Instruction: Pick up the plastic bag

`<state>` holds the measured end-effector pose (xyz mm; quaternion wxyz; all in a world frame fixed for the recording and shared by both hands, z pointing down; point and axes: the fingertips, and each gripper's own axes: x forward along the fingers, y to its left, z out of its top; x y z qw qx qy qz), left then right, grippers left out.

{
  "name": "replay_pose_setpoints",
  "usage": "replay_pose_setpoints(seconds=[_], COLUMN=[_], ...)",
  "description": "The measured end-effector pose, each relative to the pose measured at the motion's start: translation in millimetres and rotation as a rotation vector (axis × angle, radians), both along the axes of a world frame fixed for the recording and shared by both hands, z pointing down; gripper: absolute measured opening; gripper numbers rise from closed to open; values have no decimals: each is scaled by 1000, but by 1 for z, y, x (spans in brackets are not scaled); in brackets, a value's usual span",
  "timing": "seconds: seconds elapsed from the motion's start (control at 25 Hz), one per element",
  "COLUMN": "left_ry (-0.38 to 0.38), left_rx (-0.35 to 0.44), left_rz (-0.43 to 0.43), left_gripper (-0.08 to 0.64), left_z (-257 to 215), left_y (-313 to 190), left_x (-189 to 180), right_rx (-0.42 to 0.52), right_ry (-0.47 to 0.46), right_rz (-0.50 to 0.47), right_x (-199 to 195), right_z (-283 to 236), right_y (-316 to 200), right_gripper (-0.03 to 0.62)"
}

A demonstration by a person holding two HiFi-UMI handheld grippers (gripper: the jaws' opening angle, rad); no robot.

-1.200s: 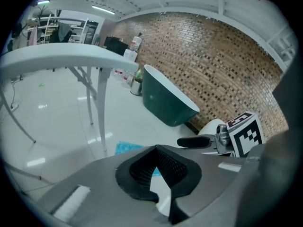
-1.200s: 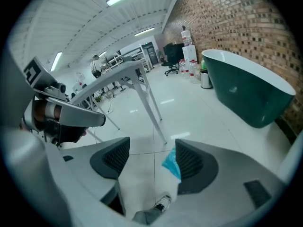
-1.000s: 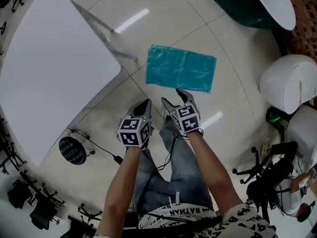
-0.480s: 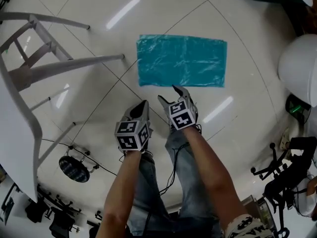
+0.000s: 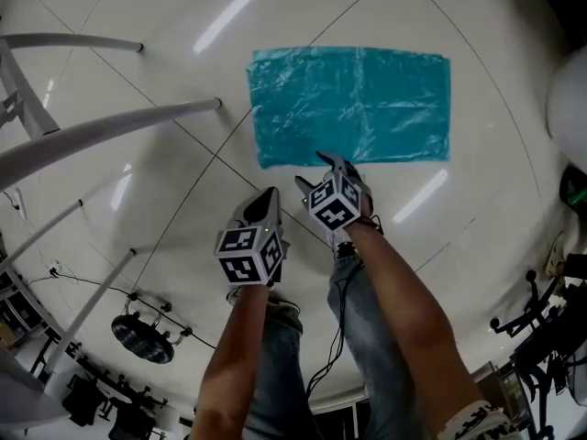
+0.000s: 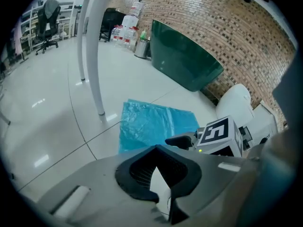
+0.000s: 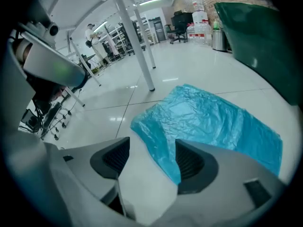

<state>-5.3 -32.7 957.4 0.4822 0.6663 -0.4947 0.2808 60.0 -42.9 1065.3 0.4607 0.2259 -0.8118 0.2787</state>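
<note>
The left tool (image 5: pixel 263 202) and the right tool (image 5: pixel 319 172) have grey pointed jaws with black ribbed pads (image 7: pixel 113 157). Each carries a cube (image 5: pixel 246 255) with black-and-white square markers. A thin black cable (image 5: pixel 341 291) lies over blue jeans (image 5: pixel 371 346). One sleeve (image 5: pixel 468 422) is white with black print.

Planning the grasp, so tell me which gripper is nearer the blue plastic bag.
The right gripper: its open tips are over the plastic bag at its near edge, while the left gripper hangs farther back over the floor.
</note>
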Motion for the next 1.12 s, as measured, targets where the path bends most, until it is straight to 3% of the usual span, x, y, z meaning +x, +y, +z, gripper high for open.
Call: replay_pose_setpoints(seconds=[0.4,0.72,0.84,0.92,0.96,1.12], left_ry=[-3,17,23,22,20,18], left_rx=[-7,-5,-10,-17,-19,-9], left_rz=[-22,-37,-44,-43,-41,-32], left_gripper=[0,0,0,0,0,0], left_z=[55,68,67,62,58,33], left_y=[5,11,15,20,23,27], left_x=[-22,-25,-24,-24,-24,-28], right_rx=[75,97,96,89,78,30], right_ry=[94,171,196,215,213,137], right_rz=[-196,-257,-257,-242,-227,-114], right_x=[-23,-24,-18,-12,-11,-13], right_z=[77,99,96,94,92,66], right_y=[3,0,0,3,6,7], right_gripper=[319,308,233,68,26,0])
